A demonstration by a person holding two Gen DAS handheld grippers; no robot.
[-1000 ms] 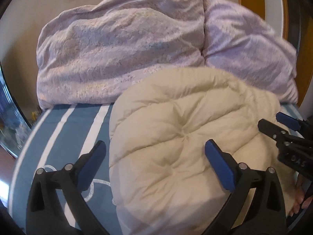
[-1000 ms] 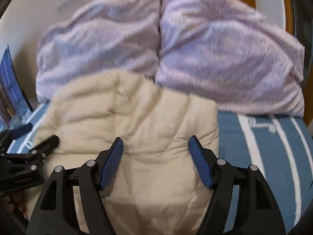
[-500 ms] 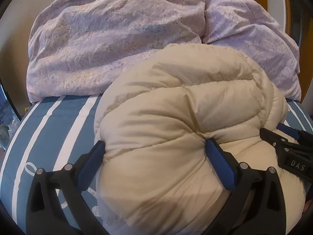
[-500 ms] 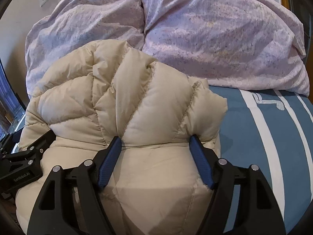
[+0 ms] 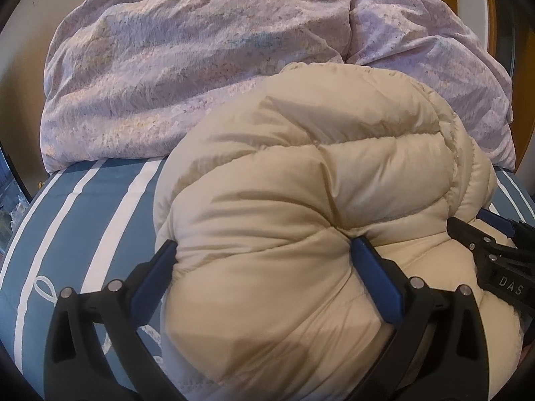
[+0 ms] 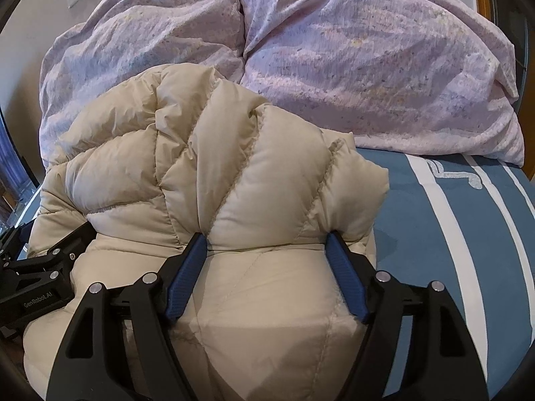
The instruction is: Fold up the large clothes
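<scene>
Now the puffy cream quilted jacket (image 5: 317, 220) fills the middle, bulging between both wide claws, left claw (image 5: 264, 250) and right claw (image 6: 267, 237).

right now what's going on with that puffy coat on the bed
A person is folding a cream puffer jacket on the blue striped bed, with a claw in each hand. The left claw and right claw are both spread wide, pressing into the bunched jacket's near edge. Lilac bedding is piled behind.
</scene>
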